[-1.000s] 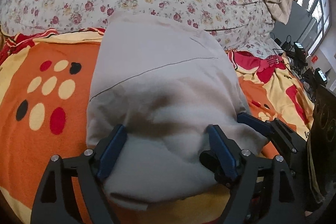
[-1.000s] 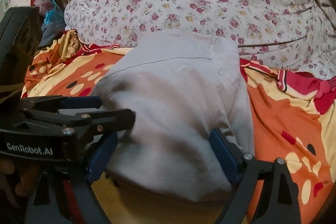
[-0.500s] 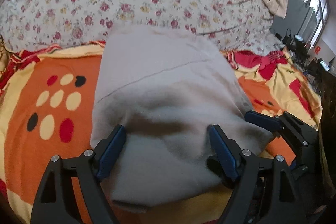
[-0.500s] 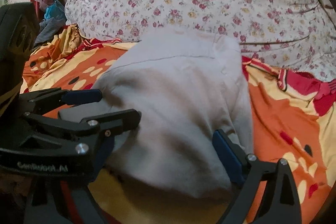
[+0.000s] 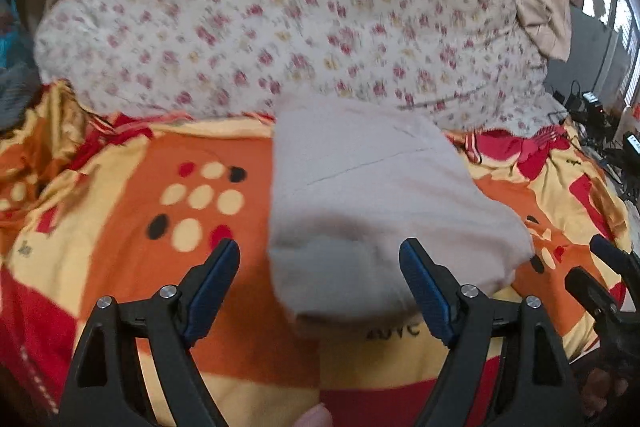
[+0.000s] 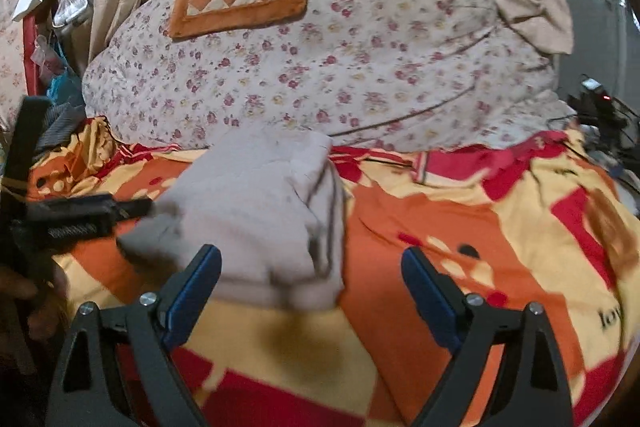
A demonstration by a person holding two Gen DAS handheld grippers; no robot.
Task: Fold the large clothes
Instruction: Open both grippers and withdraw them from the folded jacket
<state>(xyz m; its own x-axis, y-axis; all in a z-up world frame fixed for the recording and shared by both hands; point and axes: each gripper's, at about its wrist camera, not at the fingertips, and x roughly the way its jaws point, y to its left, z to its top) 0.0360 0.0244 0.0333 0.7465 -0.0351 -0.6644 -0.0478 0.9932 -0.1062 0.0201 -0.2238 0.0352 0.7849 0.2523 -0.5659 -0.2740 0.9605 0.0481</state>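
Both claws, left gripper (image 5: 320,281) and right gripper (image 6: 312,281), are gaping wide, holding nothing; we're risking snagging the folded garment (image 5: 380,211) ahead, probably loosely stacked.

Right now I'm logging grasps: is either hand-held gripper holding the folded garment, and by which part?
Nothing is held. The left hand-held gripper and right hand-held gripper are open; the folded grey garment lies free on the bedspread.
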